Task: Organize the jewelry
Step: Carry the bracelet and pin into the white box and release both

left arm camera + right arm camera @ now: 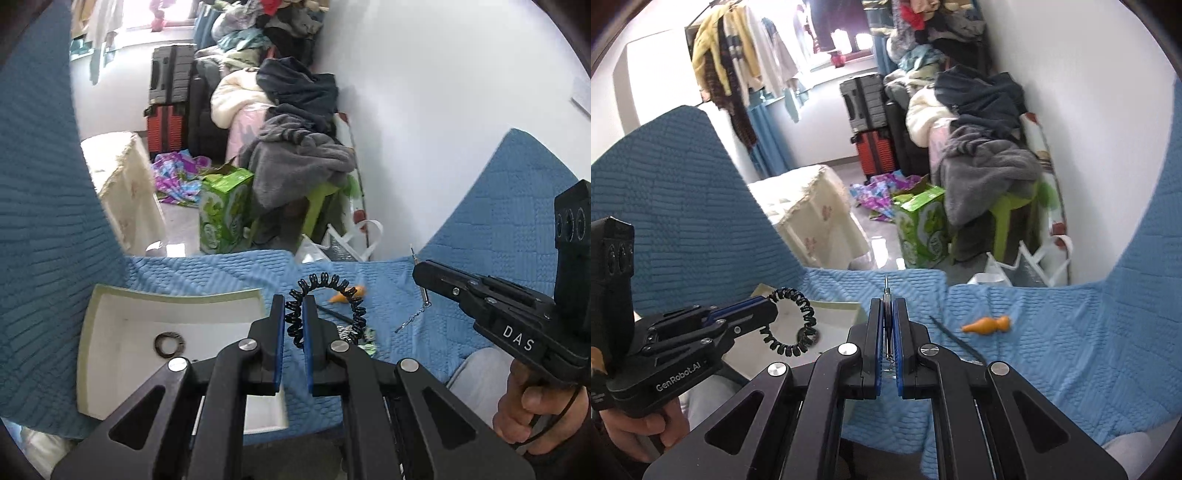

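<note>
Blue pads of the left gripper (293, 302) are being kept nearly closed on a black coiled bracelet (334, 291), held above the blue bedspread (480, 236) at lower centre of the left view. A thin metal pendant (887, 299) with a dangling chain (413, 317) is being clamped in the fully closed right gripper (887, 310). A white tray (110, 332) is being seen lower left, a dark ring (169, 343) lying inside. Farther off, an orange piece (986, 325) is lying on the spread.
</note>
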`<move>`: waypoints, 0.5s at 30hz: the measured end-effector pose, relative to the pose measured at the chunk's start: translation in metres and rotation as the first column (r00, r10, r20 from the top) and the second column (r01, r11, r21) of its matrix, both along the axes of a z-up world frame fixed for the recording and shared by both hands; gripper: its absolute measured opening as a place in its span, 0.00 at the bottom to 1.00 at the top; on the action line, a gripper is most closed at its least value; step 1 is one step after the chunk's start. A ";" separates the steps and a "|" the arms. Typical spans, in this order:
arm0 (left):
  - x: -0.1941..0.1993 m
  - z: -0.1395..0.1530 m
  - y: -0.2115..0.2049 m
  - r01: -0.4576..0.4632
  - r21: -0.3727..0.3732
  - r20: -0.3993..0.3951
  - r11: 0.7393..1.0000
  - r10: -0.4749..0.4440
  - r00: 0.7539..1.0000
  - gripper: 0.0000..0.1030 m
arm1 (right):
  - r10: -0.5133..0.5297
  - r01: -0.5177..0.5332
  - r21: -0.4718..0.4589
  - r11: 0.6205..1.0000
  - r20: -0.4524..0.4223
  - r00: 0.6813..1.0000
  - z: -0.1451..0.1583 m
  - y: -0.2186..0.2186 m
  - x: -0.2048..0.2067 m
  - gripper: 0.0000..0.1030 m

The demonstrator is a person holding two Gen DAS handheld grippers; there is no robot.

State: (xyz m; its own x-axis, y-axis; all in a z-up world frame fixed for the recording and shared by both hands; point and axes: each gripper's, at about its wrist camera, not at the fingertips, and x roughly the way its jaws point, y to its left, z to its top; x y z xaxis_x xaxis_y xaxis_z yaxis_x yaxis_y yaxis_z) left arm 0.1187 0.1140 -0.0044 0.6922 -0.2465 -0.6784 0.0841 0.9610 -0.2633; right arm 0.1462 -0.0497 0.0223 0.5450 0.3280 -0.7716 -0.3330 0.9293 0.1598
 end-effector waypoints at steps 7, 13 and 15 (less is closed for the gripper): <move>0.002 -0.027 0.035 -0.046 0.002 -0.046 0.999 0.046 0.998 0.09 | 0.054 -0.054 -0.012 0.998 -0.065 0.996 -0.040 0.041 0.008 0.03; 0.010 -0.057 0.058 -0.066 -0.009 -0.099 0.998 0.065 0.993 0.09 | 0.088 -0.094 -0.041 0.995 -0.137 0.987 -0.078 0.069 0.011 0.03; 0.013 -0.069 0.065 -0.075 -0.012 -0.120 0.997 0.073 0.990 0.09 | 0.095 -0.105 -0.056 0.993 -0.158 0.983 -0.091 0.077 0.012 0.03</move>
